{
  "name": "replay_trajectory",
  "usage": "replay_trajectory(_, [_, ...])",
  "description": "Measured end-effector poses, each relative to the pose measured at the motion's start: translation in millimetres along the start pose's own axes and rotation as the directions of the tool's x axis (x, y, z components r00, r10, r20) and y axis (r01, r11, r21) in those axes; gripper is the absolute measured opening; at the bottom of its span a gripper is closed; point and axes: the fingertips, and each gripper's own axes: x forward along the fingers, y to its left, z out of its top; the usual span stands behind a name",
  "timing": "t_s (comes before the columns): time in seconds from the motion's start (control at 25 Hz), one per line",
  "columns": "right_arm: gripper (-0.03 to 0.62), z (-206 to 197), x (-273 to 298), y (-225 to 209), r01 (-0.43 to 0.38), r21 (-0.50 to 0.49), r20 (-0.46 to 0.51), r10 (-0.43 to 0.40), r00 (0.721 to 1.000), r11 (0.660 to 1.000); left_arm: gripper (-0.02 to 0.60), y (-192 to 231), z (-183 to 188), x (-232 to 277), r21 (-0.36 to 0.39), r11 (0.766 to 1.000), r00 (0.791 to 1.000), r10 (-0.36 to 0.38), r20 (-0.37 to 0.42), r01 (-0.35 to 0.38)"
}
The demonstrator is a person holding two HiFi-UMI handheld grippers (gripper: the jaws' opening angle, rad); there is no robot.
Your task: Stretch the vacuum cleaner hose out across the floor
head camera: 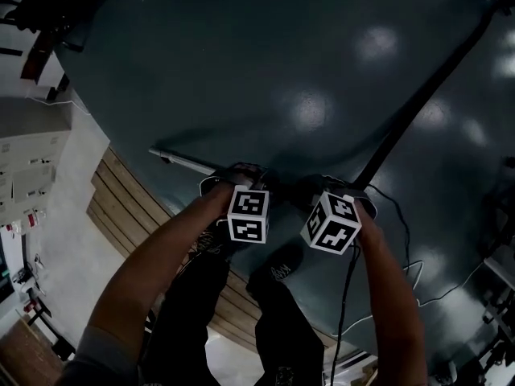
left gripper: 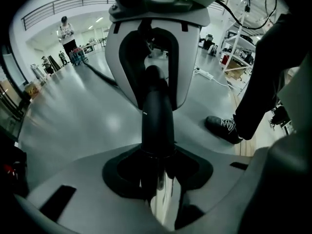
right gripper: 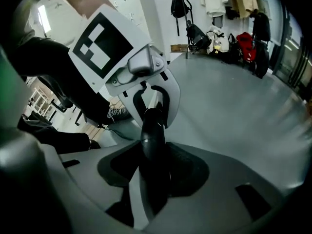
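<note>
Currently left gripper (left gripper: 158, 177) jaws clamped on hose (head camera: 418, 103); right gripper (right gripper: 152, 174) jaws grip same hose just beside. Short span bridges both. Long run lies on floor (head camera: 241, 63), diagonal, forward-right of right gripper; that gripper nearer, likely leads stretch that way.

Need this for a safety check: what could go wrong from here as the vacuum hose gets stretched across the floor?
1. The left claw and right claw grip the vacuum hose close together, so a hard pull may slide it through one of them.
2. A thin cable lies on the floor beside the right arm; the hose could snag it.
3. The person's shoe stands just below the claws, so stepping on the hose seems possible.
</note>
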Motion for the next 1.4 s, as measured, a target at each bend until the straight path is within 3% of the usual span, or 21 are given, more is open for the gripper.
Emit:
replay_trajectory(0.16, [0.164,-11.9,23.1,8.5,-0.007,0.007,0.006,0.007,1.000,1.000,0.155,-10.5,-8.9,13.4,-0.040,0.998,0.998,0.050,0.028,-0.049])
replay_trajectory(0.24, [0.164,-21.4,34.9,11.5,-0.024,0.015,-0.014,0.024,1.000,1.000,0.181,-16.0,-14.0,8.4,-0.141,0.990,0.997,0.032,0.077,-0.021])
replay_trajectory(0.32, [0.164,-33.4,47.7,16.2,-0.046,0.025,-0.048,0.047,0.998,0.999,0.206,-21.3,-22.2,-1.6,-0.278,0.960,0.991,0.002,0.132,0.035])
replay_trajectory(0.4, [0.164,-45.3,64.4,21.8,-0.068,0.027,-0.090,0.071,0.993,0.997,0.206,-24.7,-34.8,-7.1,-0.417,0.904,0.985,-0.020,0.170,0.090])
replay_trajectory(0.52, [0.164,-58.0,92.8,31.9,-0.104,0.013,-0.137,0.105,0.985,0.994,0.206,-25.0,-49.6,-5.6,-0.598,0.788,0.978,-0.019,0.210,0.144])
replay_trajectory(0.64, [0.164,-64.4,120.2,41.0,-0.148,-0.011,-0.166,0.144,0.976,0.989,0.204,-24.5,-53.1,-0.2,-0.709,0.683,0.970,0.001,0.242,0.176])
replay_trajectory(0.72, [0.161,-71.8,142.1,51.3,-0.180,-0.017,-0.197,0.173,0.965,0.984,0.204,-31.5,-56.7,4.5,-0.736,0.647,0.965,0.001,0.263,0.200])
replay_trajectory(0.88, [0.161,-88.7,184.6,73.0,-0.238,-0.008,-0.252,0.228,0.941,0.971,0.204,-59.1,-74.8,15.7,-0.731,0.644,0.962,-0.031,0.271,0.227])
replay_trajectory(1.12, [0.164,-102.3,209.1,80.5,-0.290,0.132,-0.249,0.315,0.916,0.948,0.204,-94.0,-84.8,27.8,-0.756,0.591,0.955,-0.097,0.281,0.283])
replay_trajectory(1.28, [0.186,-103.8,204.3,67.6,-0.205,0.196,-0.238,0.249,0.939,0.959,0.204,-100.1,-83.3,22.2,-0.754,0.588,0.952,-0.106,0.288,0.293])
replay_trajectory(1.4, [0.218,-97.8,185.0,51.8,-0.129,0.261,-0.193,0.183,0.964,0.957,0.204,-101.4,-81.1,14.1,-0.771,0.569,0.955,-0.106,0.276,0.286])
